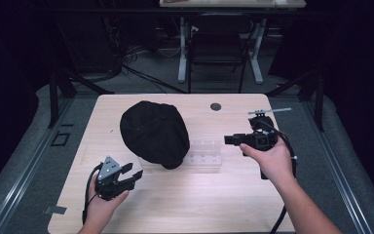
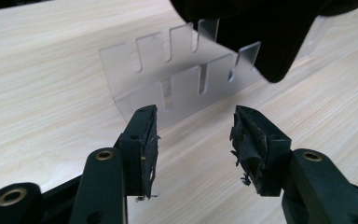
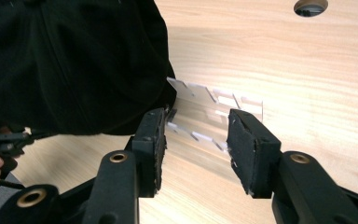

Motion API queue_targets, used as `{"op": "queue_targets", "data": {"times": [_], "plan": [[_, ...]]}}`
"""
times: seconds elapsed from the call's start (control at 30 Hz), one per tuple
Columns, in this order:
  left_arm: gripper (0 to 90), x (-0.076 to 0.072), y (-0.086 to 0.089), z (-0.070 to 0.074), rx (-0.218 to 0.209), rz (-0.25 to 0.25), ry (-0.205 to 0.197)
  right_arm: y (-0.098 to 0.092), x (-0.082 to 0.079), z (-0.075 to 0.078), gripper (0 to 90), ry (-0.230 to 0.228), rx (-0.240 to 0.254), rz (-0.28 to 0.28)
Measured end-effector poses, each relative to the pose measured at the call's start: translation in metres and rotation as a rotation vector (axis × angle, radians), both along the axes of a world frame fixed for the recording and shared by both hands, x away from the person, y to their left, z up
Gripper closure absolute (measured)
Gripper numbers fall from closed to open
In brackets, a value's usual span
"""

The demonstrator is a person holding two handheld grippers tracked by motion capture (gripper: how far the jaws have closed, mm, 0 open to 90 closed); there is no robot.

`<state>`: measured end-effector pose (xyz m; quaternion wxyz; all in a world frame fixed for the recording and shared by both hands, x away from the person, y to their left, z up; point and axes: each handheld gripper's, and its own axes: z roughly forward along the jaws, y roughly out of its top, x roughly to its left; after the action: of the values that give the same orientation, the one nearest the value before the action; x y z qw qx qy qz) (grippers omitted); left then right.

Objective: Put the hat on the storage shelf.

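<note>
**A:** Black cap [image 1: 154, 132], middle of the wooden table [image 1: 185, 204], draped over one end of a clear slotted rack [image 1: 205, 155]. From the high view the cap covers the rack's left part, and the bare right part pokes out toward the right gripper [image 1: 230, 140].

**B:** And that right gripper sits level, jaws aimed leftward at the rack, with the person's right hand [image 1: 271, 157] wrapped round the body. In the right gripper view its jaws stand wide apart, nothing pressed between the pads; the rack [image 3: 214, 116] shows through the gap and the cap [image 3: 70, 60] looms at upper left.

**A:** Left gripper [image 1: 132, 172] now: near the front of the table, just off the cap's lower edge, held in the left hand [image 1: 102, 207]. Jaws spread there too.

**B:** Confirmed from the left gripper view: both worn pads apart, bare tabletop between them. The rack [image 2: 168, 74] stands just ahead with its comb of slots upright, and the cap [image 2: 261, 32] hangs over its far end.

**A:** So neither gripper touches cap or rack.

**B:** Right. One more detail: a small round hole [image 1: 215, 106] in the table behind the cap, also seen at the top of the right gripper view.
</note>
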<state>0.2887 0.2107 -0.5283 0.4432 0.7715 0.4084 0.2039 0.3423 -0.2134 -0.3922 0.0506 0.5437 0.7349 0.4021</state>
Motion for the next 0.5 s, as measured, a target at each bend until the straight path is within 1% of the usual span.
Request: {"op": "queue_targets", "data": {"times": [0.03,0.07,0.13,0.2,0.23,0.27,0.3,0.33,0.37,0.4,0.43,0.47,0.5], "plan": [[50.0,0.001,0.002,-0.003,-0.001,0.005,0.010,-0.001,-0.004,-0.007,54.3,-0.017,-0.022,-0.003],[49.8,0.002,0.002,-0.005,-0.008,0.006,0.015,-0.002,-0.006,-0.010,54.1,-0.032,-0.026,-0.003],[49.4,0.002,0.003,-0.006,-0.008,0.007,0.018,-0.002,-0.008,-0.013,53.5,-0.032,-0.026,0.000],[48.8,0.003,0.003,-0.007,-0.003,0.006,0.026,-0.002,-0.012,-0.020,51.6,-0.058,-0.033,0.000],[48.6,0.004,0.003,-0.009,-0.012,0.007,0.014,-0.002,-0.014,-0.023,50.7,-0.065,-0.047,0.004],[48.5,0.004,0.004,-0.009,-0.007,0.006,0.013,-0.001,-0.017,-0.027,50.3,-0.086,-0.063,0.007],[48.5,0.005,0.004,-0.009,-0.004,0.006,0.017,-0.001,-0.020,-0.032,50.2,-0.111,-0.070,0.006],[48.5,0.005,0.005,-0.010,-0.010,0.011,0.019,-0.001,-0.022,-0.035,50.2,-0.112,-0.079,0.002],[48.5,0.006,0.006,-0.010,-0.007,0.011,0.023,-0.001,-0.025,-0.043,49.4,-0.138,-0.100,0.003],[48.5,0.006,0.006,-0.011,-0.010,0.016,0.023,-0.001,-0.025,-0.043,49.4,-0.138,-0.100,0.003],[48.5,0.007,0.007,-0.011,-0.004,0.020,0.030,-0.001,-0.027,-0.047,49.3,-0.138,-0.105,0.000],[48.6,0.007,0.008,-0.011,-0.009,0.020,0.031,-0.002,-0.028,-0.051,49.1,-0.153,-0.128,0.000],[48.6,0.008,0.009,-0.012,-0.008,0.028,0.028,-0.003,-0.030,-0.059,49.1,-0.172,-0.152,-0.016]]}}
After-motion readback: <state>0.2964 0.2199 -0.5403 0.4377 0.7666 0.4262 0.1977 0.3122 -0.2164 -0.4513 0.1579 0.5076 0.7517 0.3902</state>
